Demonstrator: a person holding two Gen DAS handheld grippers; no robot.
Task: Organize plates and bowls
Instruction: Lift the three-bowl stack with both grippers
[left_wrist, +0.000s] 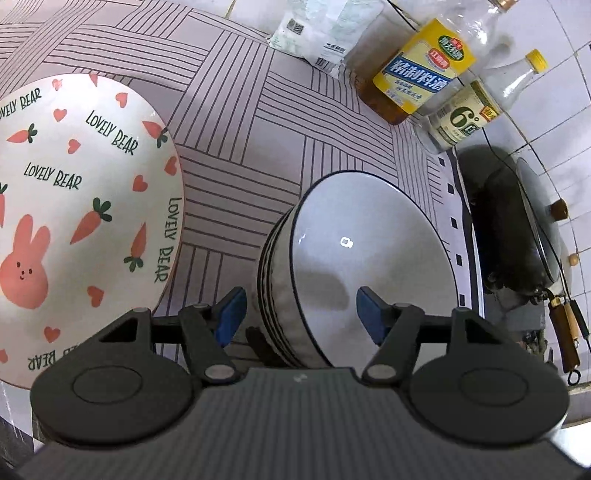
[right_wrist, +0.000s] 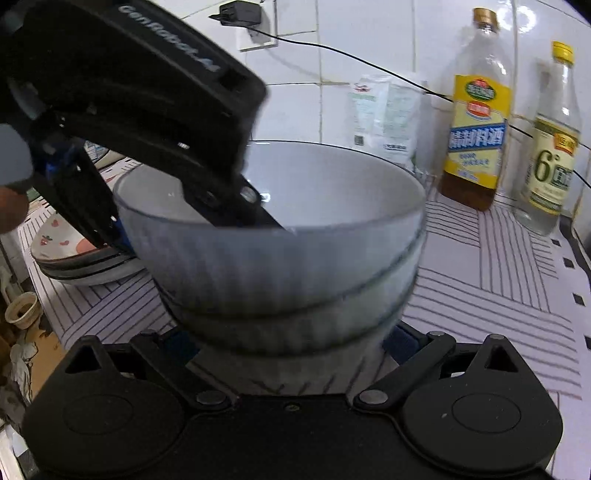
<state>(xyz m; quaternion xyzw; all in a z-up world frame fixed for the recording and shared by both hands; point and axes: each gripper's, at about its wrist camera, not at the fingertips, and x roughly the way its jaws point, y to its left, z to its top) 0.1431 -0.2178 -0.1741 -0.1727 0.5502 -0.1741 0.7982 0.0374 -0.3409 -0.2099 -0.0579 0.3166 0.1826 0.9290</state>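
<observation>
Bowls (right_wrist: 280, 258) sit nested in a stack on the pink line-patterned counter (left_wrist: 236, 155), grey-white with thin dark rims and ribbed outer walls. My left gripper (left_wrist: 297, 314) hangs over the top bowl's near rim with its blue-padded fingers (left_wrist: 232, 312) spread, one outside the wall and one over the white inside; neither pad presses on the bowl. From my right wrist view that left gripper comes in from the upper left, one finger reaching down into the bowl.

My right gripper (right_wrist: 288, 343) is low against the foot of the stack. Its blue fingers (right_wrist: 400, 341) stand on either side of the bottom bowl, mostly hidden behind it, and I cannot tell whether they pinch it or merely flank it.

Left of the bowls lies a white plate (left_wrist: 85, 206) printed with a pink rabbit, carrots, hearts and the words "LOVELY BEAR"; in the right view it tops a short pile of plates.

Toward the tiled wall stand a yellow-labelled cooking wine bottle (right_wrist: 476, 136), a clear vinegar bottle (right_wrist: 552, 147) with a yellow cap, and a white packet (right_wrist: 384, 118). A black wok (left_wrist: 513, 229) with a glass lid and wooden handle rests off the counter's far end. A charger (right_wrist: 240, 14) is plugged into the wall socket, its cable running across the tiles.
</observation>
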